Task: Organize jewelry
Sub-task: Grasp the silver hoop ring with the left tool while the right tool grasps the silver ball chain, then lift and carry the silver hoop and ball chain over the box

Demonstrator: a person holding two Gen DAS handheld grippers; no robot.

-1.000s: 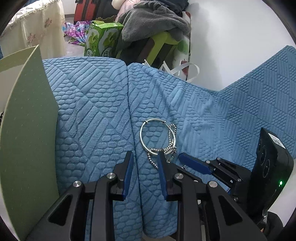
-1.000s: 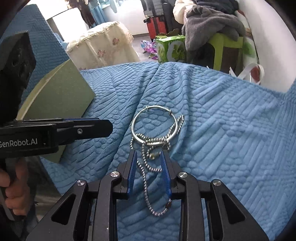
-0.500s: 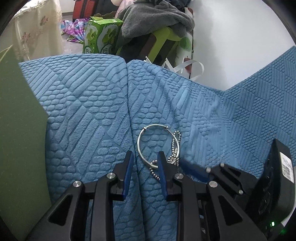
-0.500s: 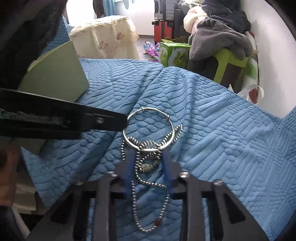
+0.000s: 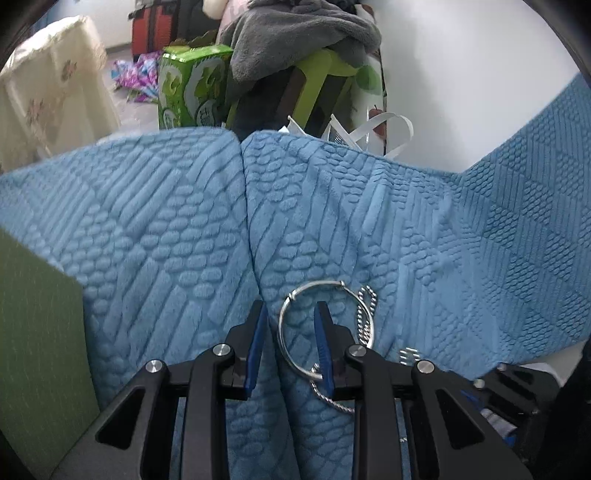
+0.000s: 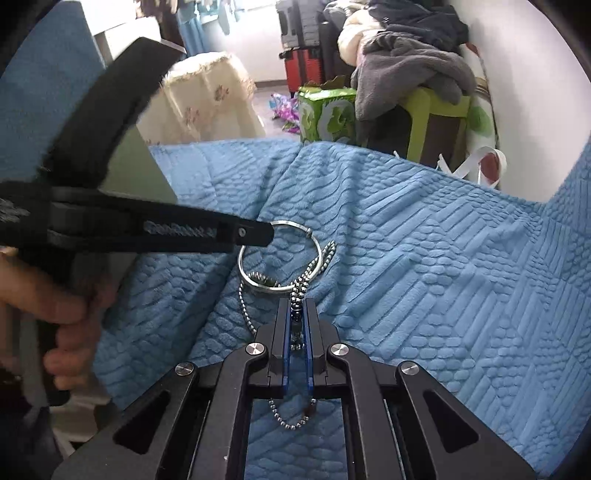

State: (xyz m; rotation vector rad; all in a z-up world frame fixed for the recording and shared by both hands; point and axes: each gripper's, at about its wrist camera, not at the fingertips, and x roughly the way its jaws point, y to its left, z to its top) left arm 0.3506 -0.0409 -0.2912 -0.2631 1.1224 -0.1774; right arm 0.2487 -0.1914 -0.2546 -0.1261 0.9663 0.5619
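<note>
Two hand-held grippers worked over a blue textured sofa cover (image 6: 424,266), on which a silver bangle (image 5: 295,354) and a ball chain (image 6: 246,314) lay tangled together near the seam between two cushions. The right gripper (image 6: 298,317) was clamped on the ball chain: its blue-padded fingers (image 6: 286,332) stood pressed together with beaded strands pinched between them, one loop of chain hanging out behind the pads and further strands running forward over the near rim of the bangle. The left gripper (image 5: 290,321) stood with its fingers apart, straddling the bangle's left rim, so that the right finger tip lay inside the ring and the left finger tip (image 5: 258,317) outside it, just beside the cushion seam; whether either pad touched the metal could not be told. In the right wrist view the left gripper entered from the left side, its tip overlapping the bangle's far left edge, with the person's left hand (image 6: 70,317) wrapped around the handle. A green panel (image 5: 37,325) stood upright at the left edge of the sofa. Beyond the cushions were a green carton (image 5: 192,88), a lime-green stool (image 5: 325,77) draped with grey clothing (image 5: 303,33), and a cream embroidered cloth (image 5: 51,88).
</note>
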